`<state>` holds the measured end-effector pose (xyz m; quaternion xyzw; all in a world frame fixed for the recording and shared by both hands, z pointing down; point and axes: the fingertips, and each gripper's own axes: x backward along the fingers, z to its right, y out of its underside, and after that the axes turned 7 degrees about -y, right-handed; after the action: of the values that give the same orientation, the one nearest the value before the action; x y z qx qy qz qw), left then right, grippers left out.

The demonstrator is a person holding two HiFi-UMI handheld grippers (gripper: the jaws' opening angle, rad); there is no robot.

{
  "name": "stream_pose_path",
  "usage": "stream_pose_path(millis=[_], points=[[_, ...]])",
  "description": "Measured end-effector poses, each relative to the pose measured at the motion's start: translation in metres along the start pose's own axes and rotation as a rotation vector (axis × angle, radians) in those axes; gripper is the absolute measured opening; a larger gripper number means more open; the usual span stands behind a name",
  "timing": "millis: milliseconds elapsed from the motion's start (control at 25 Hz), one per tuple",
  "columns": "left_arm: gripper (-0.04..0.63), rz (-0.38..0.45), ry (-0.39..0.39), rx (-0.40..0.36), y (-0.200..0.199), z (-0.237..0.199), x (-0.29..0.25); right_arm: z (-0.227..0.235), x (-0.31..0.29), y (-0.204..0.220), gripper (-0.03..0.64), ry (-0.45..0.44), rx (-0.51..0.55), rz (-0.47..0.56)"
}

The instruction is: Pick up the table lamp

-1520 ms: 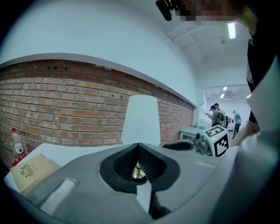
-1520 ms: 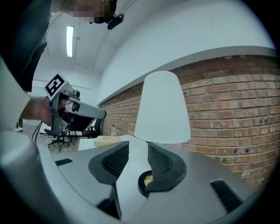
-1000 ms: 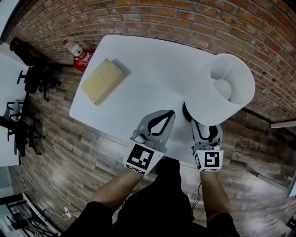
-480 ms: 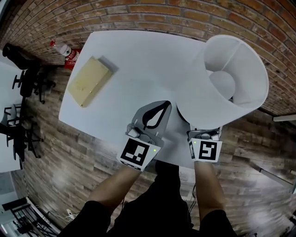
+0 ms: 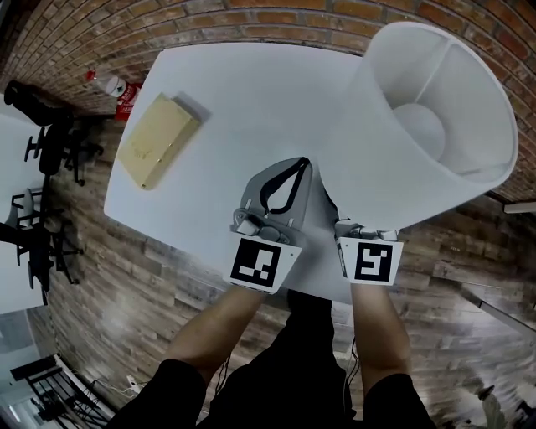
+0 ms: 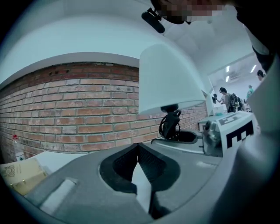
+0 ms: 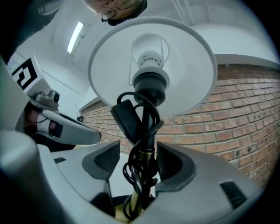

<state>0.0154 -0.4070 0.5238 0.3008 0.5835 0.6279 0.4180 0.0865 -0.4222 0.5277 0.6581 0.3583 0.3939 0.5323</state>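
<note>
The table lamp has a white shade (image 5: 427, 134) and a brass stem wound with black cable (image 7: 144, 144). The stem stands between the pads of my right gripper (image 7: 139, 164), whose jaws have just been closing a little and now grip it. In the head view the shade hides those jaws; only the marker cube (image 5: 368, 260) shows. The shade (image 6: 168, 81) also shows in the left gripper view, to the right. My left gripper (image 5: 295, 167) hovers over the white table (image 5: 243, 92) just left of the lamp, shut and empty, its tips meeting (image 6: 138, 151).
A flat tan box (image 5: 155, 140) lies at the table's left end. A plastic bottle (image 5: 105, 82) stands on the floor beyond that corner. A brick wall (image 5: 209, 21) runs behind the table. Black office chairs (image 5: 50, 142) stand at far left. The table's near edge lies just in front of the grippers.
In the head view the lamp shade has grown much larger and shifted up and right, now covering the lamp's base and the right jaws. The left gripper has moved slightly further over the table.
</note>
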Motion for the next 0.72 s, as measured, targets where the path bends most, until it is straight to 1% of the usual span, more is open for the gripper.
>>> stream_pose_path(millis=[200, 240, 320, 480, 720], points=[[0.008, -0.004, -0.010, 0.011, 0.006, -0.006, -0.009, 0.002, -0.004, 0.006, 0.236, 0.027, 0.015, 0.003], [0.008, -0.007, -0.011, 0.016, 0.009, -0.006, -0.009, 0.003, -0.003, 0.007, 0.214, 0.037, 0.017, 0.002], [0.008, -0.018, -0.012, 0.021, 0.014, -0.007, -0.009, 0.007, -0.002, 0.006, 0.149, 0.062, 0.018, 0.011], [0.008, -0.035, -0.011, 0.028, 0.021, -0.009, -0.007, 0.010, -0.003, 0.001, 0.124, 0.101, 0.023, 0.031], [0.008, -0.043, -0.010, 0.026, 0.022, -0.014, -0.004, 0.012, -0.006, 0.005, 0.121, 0.101, 0.040, 0.005]])
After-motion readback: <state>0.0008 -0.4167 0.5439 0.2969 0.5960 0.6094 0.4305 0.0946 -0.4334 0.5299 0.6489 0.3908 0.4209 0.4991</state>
